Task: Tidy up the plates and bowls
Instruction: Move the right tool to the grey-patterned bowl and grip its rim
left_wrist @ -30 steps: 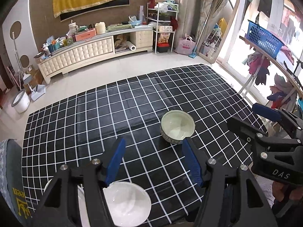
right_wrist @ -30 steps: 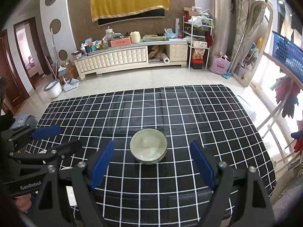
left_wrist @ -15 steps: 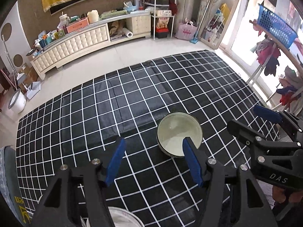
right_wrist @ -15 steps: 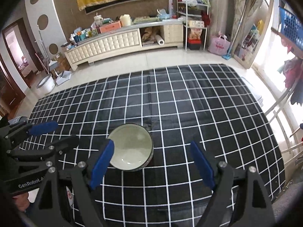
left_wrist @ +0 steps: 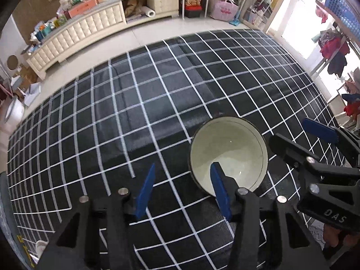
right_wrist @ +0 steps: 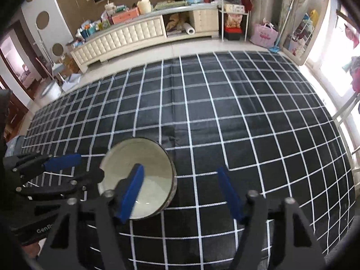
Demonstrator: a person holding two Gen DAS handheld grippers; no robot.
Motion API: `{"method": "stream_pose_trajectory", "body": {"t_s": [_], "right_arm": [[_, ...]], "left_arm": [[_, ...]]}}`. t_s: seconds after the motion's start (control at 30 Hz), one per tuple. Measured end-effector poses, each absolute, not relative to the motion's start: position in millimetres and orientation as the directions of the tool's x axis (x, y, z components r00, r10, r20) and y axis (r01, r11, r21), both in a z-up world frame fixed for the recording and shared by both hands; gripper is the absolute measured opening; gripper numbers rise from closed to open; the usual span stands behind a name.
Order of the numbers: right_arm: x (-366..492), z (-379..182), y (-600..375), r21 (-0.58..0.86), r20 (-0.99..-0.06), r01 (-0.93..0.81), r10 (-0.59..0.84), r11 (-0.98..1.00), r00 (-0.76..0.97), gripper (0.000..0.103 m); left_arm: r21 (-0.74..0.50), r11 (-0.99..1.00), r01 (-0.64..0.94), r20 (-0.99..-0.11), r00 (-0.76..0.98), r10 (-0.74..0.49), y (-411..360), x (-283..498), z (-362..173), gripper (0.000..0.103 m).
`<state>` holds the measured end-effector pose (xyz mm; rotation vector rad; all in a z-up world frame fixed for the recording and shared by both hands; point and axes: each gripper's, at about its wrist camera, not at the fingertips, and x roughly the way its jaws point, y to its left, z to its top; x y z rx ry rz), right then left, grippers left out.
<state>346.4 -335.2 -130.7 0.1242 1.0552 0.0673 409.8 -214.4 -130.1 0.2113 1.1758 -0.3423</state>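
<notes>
Pale green ceramic bowl is sitting upright on the black grid-patterned counter, and both grippers are hanging wide open around it, holding nothing. The left gripper is straddling the bowl's left rim, one blue finger over the inside. The right gripper is straddling the bowl's right rim. The step looks like grasping the bowl; next, one gripper probably needs closing on the rim.

Only the bowl interrupts the checked cloth; both grippers flank it closely, apparently without touching.
</notes>
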Motion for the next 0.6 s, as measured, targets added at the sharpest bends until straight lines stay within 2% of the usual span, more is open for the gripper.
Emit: {"method": "stream_pose_trajectory", "body": {"t_s": [0.2, 0.37, 0.6], "right_arm": [[348.1, -149.8, -332.0, 0.164, -0.885, -0.018, 0.155, 0.986, 0.439, 0.044], [351.1, -158.9, -328.3, 0.177, -0.898, -0.023, 0.171, 0.984, 0.406, 0.029], [349.4, -163.1, -328.1, 0.186, -0.898, -0.028, 0.182, 0.982, 0.401, 0.024]], "left_arm": [[-0.009, 0.926, 0.378, -0.950, 0.285, -0.126, -220.0, 416.9, -153.5, 0.031], [-0.009, 0.923, 0.385, -0.959, 0.259, -0.117, -221.0, 420.3, -163.4, 0.026], [-0.025, 0.917, 0.397, -0.965, 0.230, -0.126, -226.4, 422.7, -170.7, 0.020]]}}
